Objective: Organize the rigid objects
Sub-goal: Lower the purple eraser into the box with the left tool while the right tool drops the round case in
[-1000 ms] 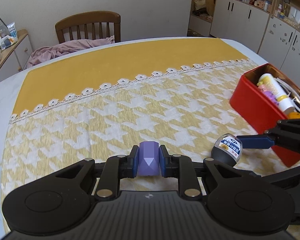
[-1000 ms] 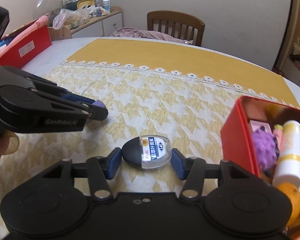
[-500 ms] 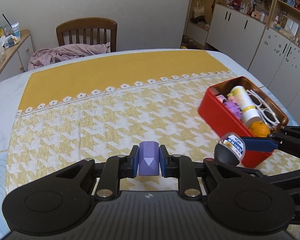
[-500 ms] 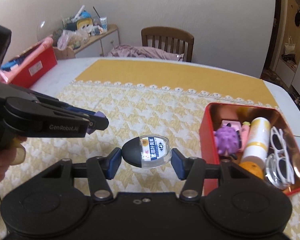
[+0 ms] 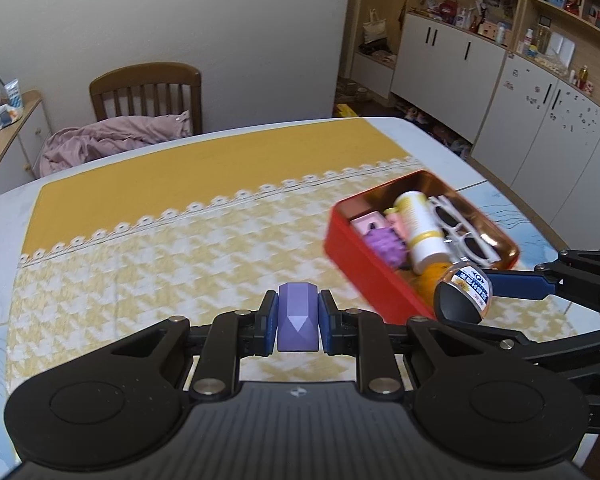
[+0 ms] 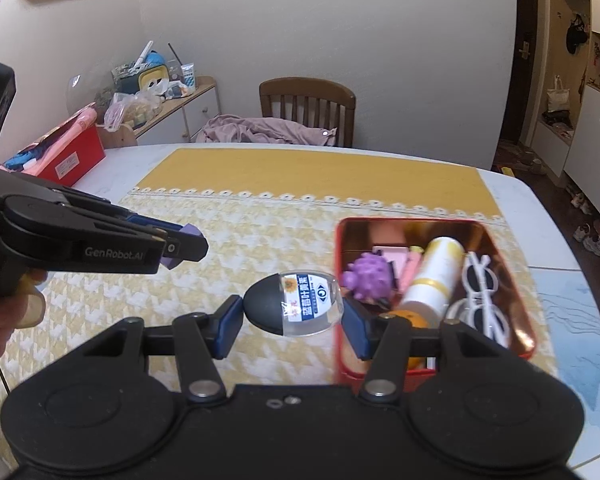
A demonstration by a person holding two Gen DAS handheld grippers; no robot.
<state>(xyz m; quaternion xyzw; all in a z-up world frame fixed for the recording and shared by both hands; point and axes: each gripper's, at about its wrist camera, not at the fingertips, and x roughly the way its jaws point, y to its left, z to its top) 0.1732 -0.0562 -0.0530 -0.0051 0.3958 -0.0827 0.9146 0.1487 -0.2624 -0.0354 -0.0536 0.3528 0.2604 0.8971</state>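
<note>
Both grippers have been lifted since the earlier frame, so the red tin (image 5: 364, 264) is now seen from higher up. Seen from the left wrist, the left gripper (image 5: 298, 322) is narrowly closed on a purple faceted block (image 5: 297, 320) above the bench (image 5: 140, 264), with the tin ahead to its right and the right gripper (image 5: 466, 294) just before the tin's near corner. Seen from the right wrist, the right gripper (image 6: 290, 306) is clamped half-wide on a small black-capped clear bottle (image 6: 296, 304), the tin (image 6: 340, 248) lying just beyond its right finger, holding a spiky purple ball (image 6: 366, 276), a white tube (image 6: 434, 276) and white sunglasses (image 6: 480, 296).
</note>
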